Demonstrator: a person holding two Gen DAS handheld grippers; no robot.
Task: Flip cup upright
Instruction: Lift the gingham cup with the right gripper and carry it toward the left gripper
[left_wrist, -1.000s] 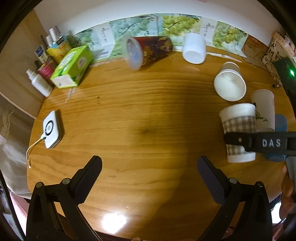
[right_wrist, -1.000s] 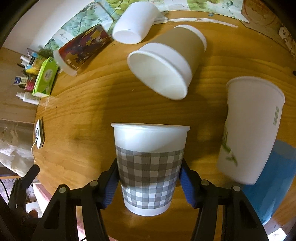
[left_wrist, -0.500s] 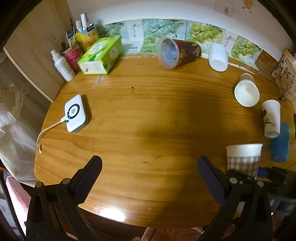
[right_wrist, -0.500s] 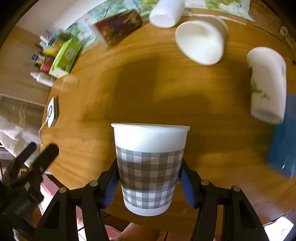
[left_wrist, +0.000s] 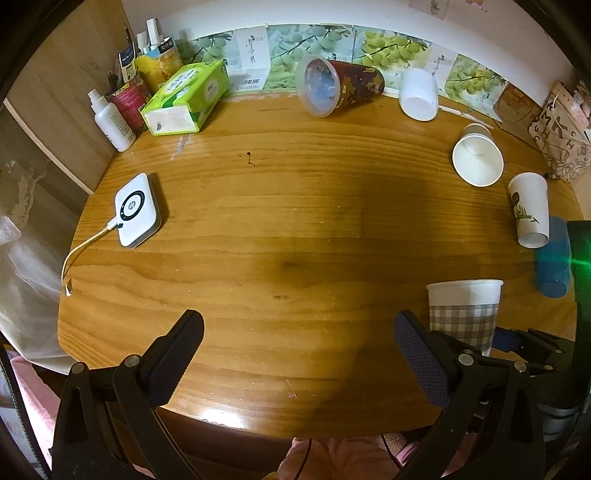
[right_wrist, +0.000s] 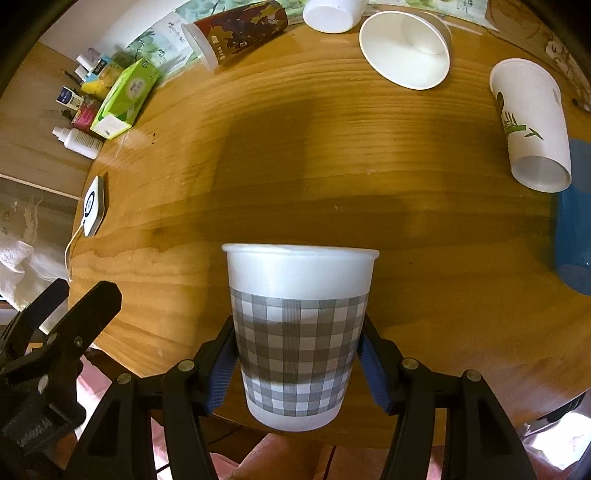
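The right gripper (right_wrist: 297, 363) clamps its fingers (right_wrist: 221, 373) around the grey-checked white paper cup (right_wrist: 300, 332), mouth up, at the near edge of the round wooden desk (right_wrist: 332, 177). The left gripper (left_wrist: 297, 356) hangs wide and empty. Squeezing harder could crush the thin wall; letting go this near the edge could tip the cup off.

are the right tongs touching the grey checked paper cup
Touching. The right wrist view shows the right tongs with both blue pads pressed against the sides of the upright grey checked paper cup, no gap visible.
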